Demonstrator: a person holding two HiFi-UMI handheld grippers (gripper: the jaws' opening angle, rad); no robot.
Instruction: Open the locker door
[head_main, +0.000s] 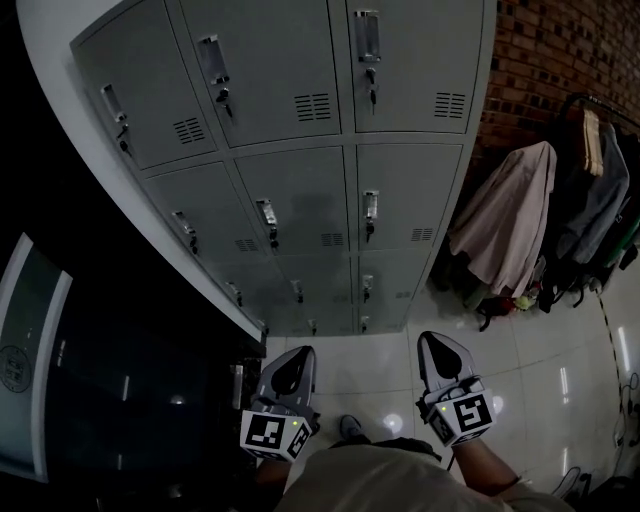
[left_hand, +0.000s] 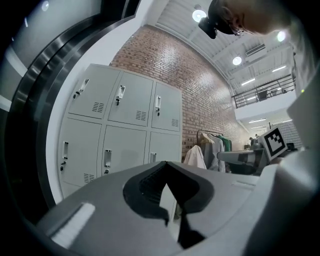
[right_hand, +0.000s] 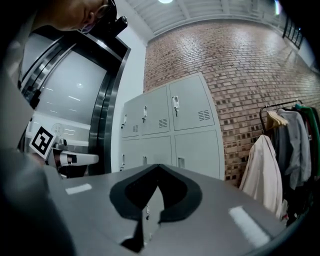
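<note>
A grey bank of lockers (head_main: 300, 150) stands ahead, three columns wide, every door closed, each with a metal handle and key lock such as the one on the middle-right door (head_main: 370, 212). The same lockers (left_hand: 120, 130) show in the left gripper view and the lockers (right_hand: 170, 130) again in the right gripper view. Both grippers hang low near my body, well short of the lockers. My left gripper (head_main: 292, 365) is shut and empty, its tips meeting (left_hand: 166, 162). My right gripper (head_main: 438, 343) is shut too, with nothing held (right_hand: 159, 165).
A clothes rack with a beige coat (head_main: 505, 225) and darker garments (head_main: 600, 200) stands right of the lockers against a brick wall (head_main: 570, 50). A dark glass panel (head_main: 60, 390) is at my left. White glossy floor tiles (head_main: 380, 360) lie between me and the lockers.
</note>
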